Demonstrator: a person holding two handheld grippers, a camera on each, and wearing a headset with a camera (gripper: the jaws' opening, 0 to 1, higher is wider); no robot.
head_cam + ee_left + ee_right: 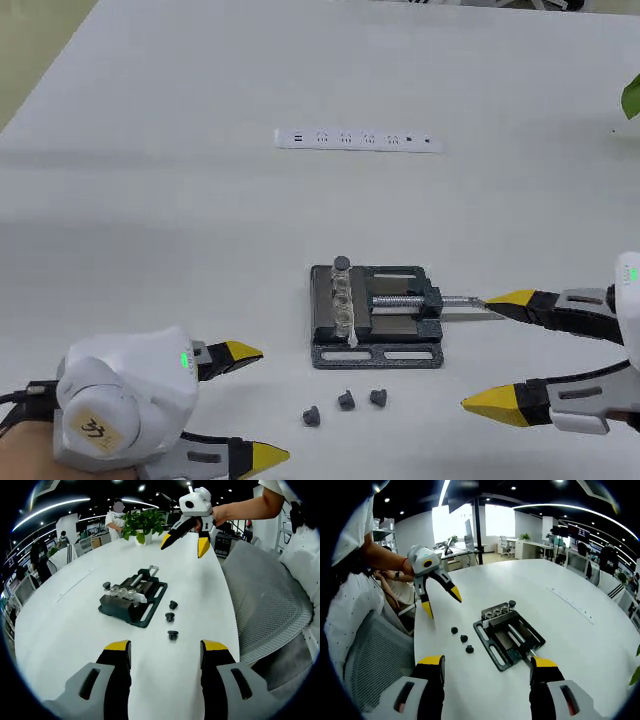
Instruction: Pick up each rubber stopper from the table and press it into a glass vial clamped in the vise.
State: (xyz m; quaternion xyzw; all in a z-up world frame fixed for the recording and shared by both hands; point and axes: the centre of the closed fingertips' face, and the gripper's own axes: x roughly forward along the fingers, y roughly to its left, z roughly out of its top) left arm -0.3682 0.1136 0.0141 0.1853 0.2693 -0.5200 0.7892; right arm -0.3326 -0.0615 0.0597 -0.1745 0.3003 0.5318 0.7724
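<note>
Strip lights (560,505) overhead, prob. office desks (535,547) behind

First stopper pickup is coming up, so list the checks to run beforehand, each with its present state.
1. Left claw open, empty: ok.
2. Right claw open, empty: ok.
3. Three stoppers loose on the table, apart from each other: ok.
4. Vials upright in the vise: ok.
5. Vise grips them tightly: cannot tell.
6. Unstoppered vials available: ok; the end vial already has a stopper.
</note>
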